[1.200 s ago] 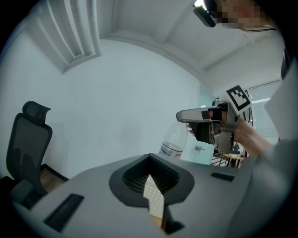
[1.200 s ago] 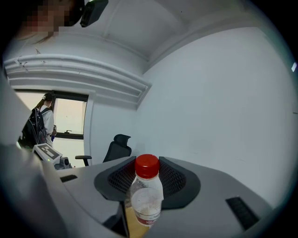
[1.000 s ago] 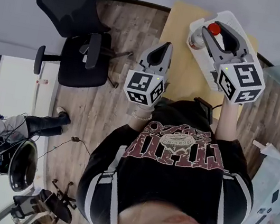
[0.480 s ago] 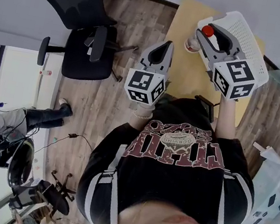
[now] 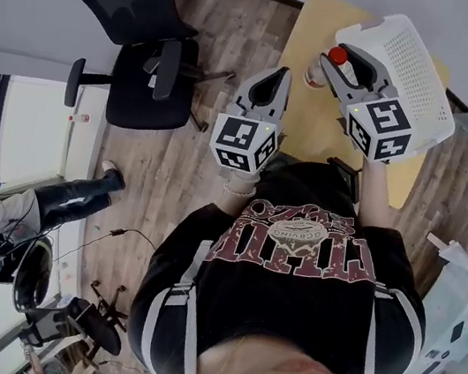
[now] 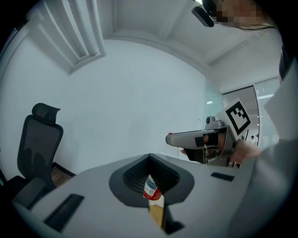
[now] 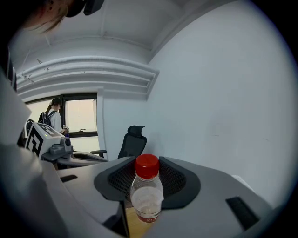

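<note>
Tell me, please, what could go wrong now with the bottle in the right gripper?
The right gripper is shut on the clear bottle and holds it in the air over the table; the smooth plastic might slip out and drop. The white basket lies close beside this gripper, so a sideways move could knock it. The left gripper, shut and empty, is near and might bump the bottle.
</note>
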Tool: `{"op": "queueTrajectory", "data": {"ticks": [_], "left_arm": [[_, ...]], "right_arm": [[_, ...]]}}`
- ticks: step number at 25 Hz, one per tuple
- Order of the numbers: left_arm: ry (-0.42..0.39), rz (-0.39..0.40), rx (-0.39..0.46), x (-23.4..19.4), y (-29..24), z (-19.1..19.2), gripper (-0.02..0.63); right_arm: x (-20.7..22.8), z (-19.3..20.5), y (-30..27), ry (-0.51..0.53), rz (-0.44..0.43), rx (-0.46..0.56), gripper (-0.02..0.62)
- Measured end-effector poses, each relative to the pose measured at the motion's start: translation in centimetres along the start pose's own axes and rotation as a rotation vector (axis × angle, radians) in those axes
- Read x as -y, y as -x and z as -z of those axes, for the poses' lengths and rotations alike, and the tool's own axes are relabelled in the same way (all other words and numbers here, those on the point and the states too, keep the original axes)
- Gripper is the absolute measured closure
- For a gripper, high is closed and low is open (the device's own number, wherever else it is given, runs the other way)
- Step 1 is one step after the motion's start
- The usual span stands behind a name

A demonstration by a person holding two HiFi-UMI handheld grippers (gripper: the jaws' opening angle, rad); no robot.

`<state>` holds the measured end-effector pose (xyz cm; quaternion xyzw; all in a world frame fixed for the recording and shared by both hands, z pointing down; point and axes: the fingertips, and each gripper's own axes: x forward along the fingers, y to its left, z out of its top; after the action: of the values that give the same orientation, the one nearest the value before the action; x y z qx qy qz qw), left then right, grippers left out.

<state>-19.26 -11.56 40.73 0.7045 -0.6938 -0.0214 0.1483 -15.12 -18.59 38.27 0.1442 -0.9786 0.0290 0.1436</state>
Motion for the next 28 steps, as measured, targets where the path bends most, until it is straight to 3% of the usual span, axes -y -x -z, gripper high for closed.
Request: {"op": "queueTrajectory", "data": {"ticks": [13,28], "left_arm": [[0.003,0.048,-0.05,0.3,-1.1,1.4,0.56],[-0.002,0.067,-0.087,-0.2,-2.4,3.4,0.56]], "right_arm": [[0.0,5.2,-1.0,-0.023,0.033,-0.069,0.439],[-0.4,9.0,-2.0,-0.033,0.049,-0.075,0.439]]}}
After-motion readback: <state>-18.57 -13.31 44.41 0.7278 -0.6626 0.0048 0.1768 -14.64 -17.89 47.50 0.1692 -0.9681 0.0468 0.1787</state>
